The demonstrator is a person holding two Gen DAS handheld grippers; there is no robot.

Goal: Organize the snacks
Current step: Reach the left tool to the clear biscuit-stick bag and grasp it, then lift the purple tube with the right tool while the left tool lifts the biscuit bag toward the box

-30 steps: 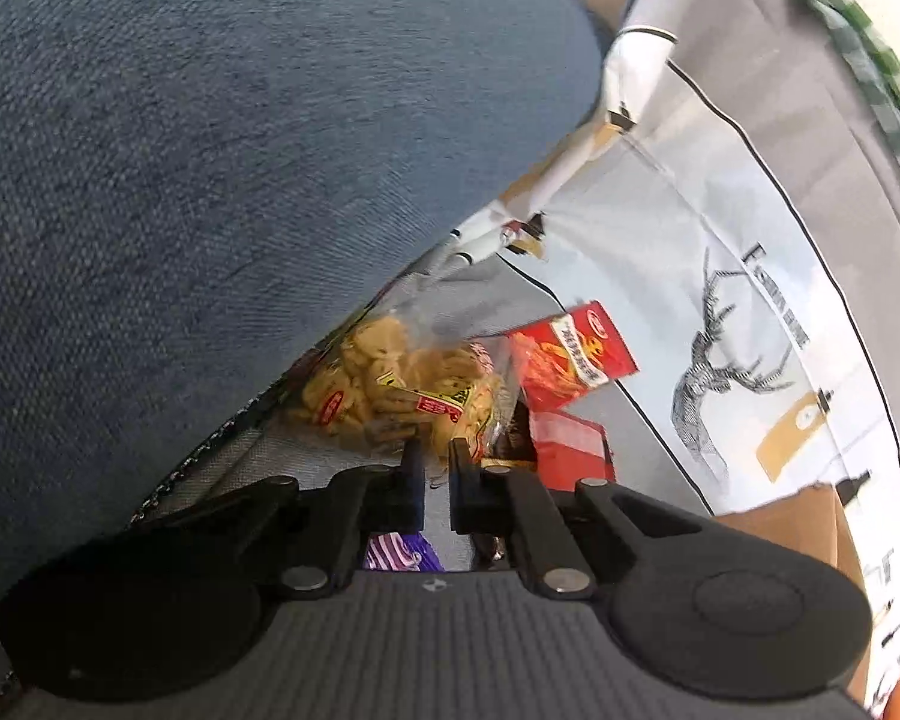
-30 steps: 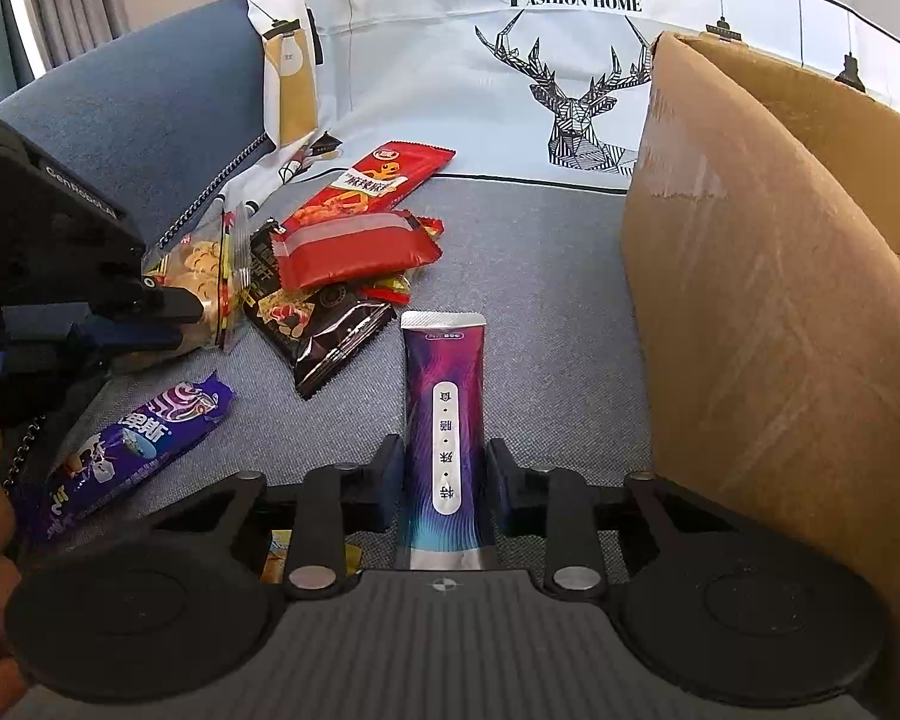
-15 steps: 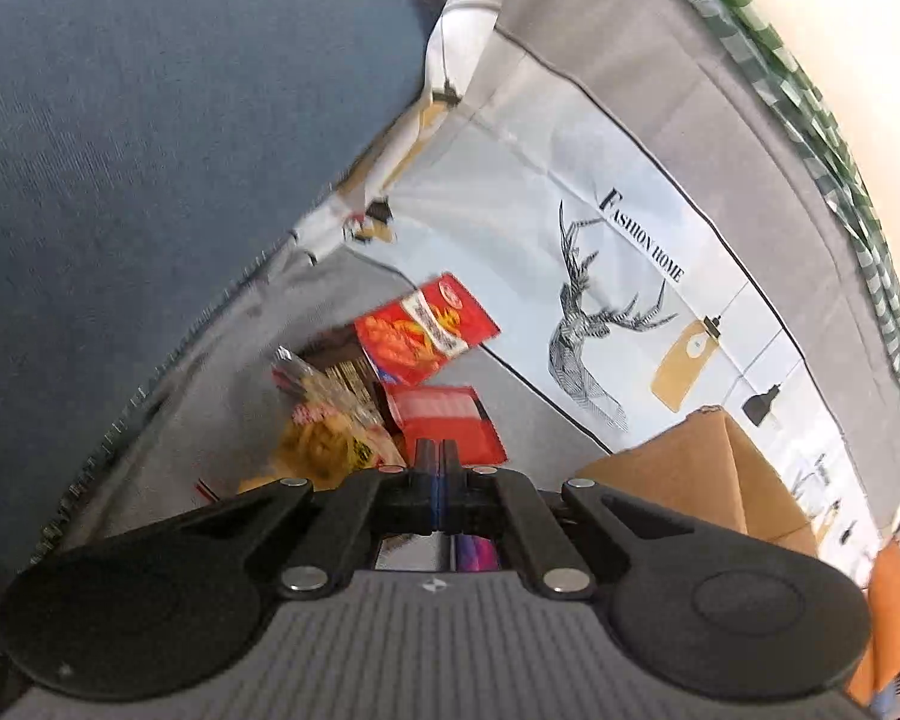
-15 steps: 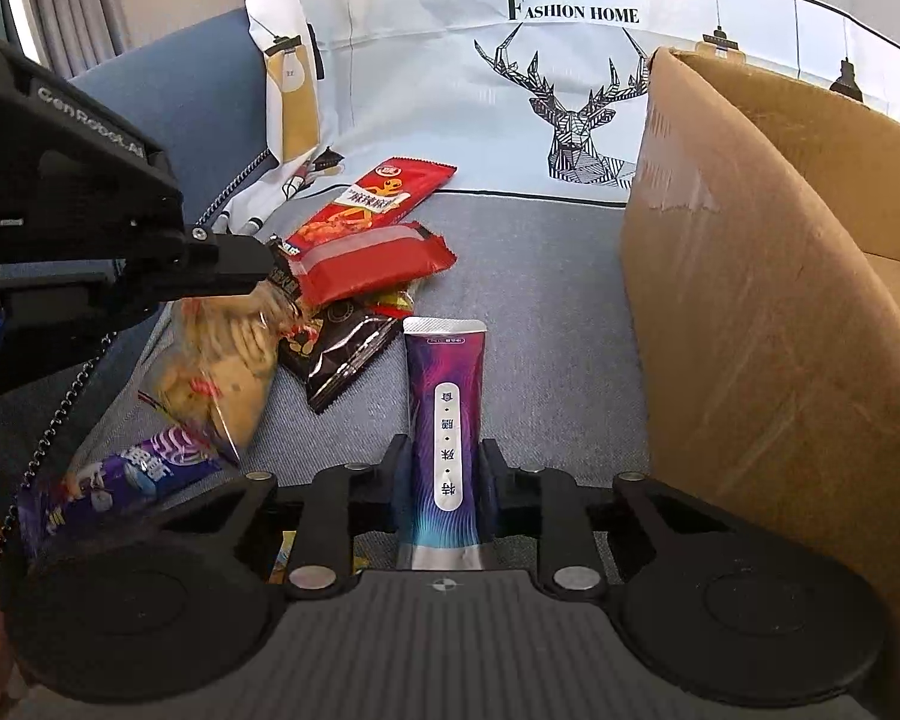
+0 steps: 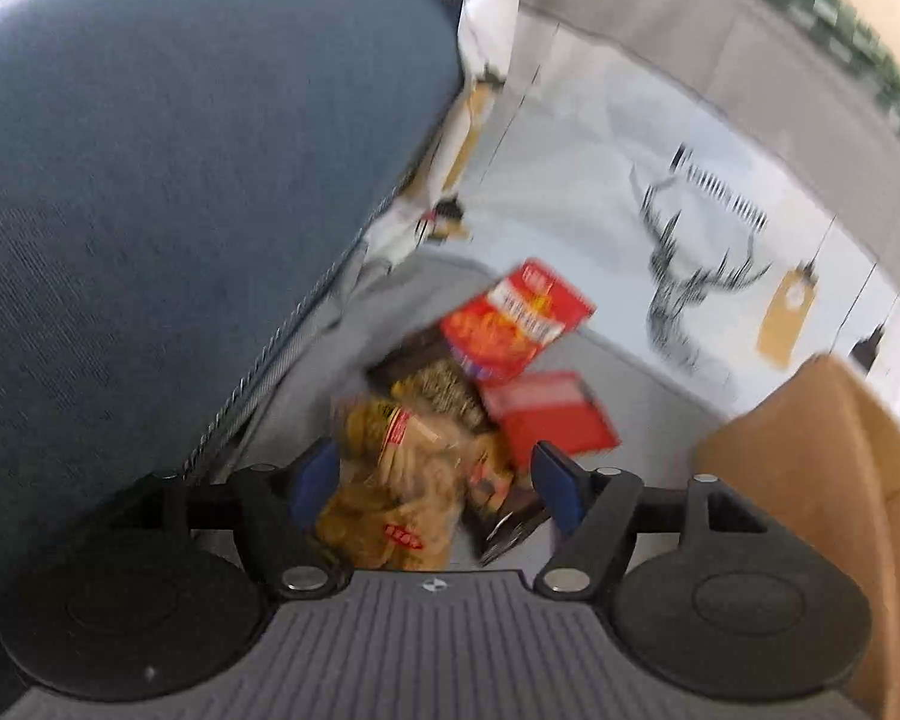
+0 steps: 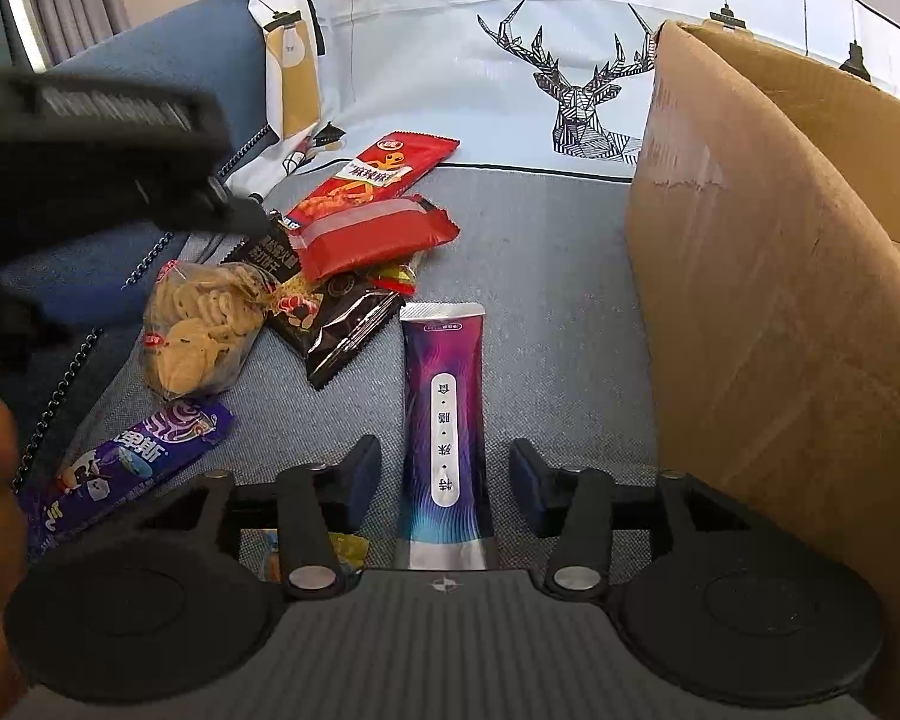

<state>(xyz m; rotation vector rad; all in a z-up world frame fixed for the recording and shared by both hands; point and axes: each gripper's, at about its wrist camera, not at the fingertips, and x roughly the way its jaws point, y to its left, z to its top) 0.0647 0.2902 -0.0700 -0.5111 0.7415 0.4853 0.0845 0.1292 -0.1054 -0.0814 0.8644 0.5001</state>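
Snacks: in the left wrist view, the cookie bag (image 5: 402, 492) lies between the left hand-held gripper (image 5: 432, 480), fingers apart. In the right wrist view, the purple stick pack (image 6: 444, 420) lies on the sofa between the spread right hand-held gripper (image 6: 444, 474), beside the cardboard box (image 6: 780, 312)

A home living room: blue sofa (image 6: 168, 66), deer-print throw (image 6: 510, 60)
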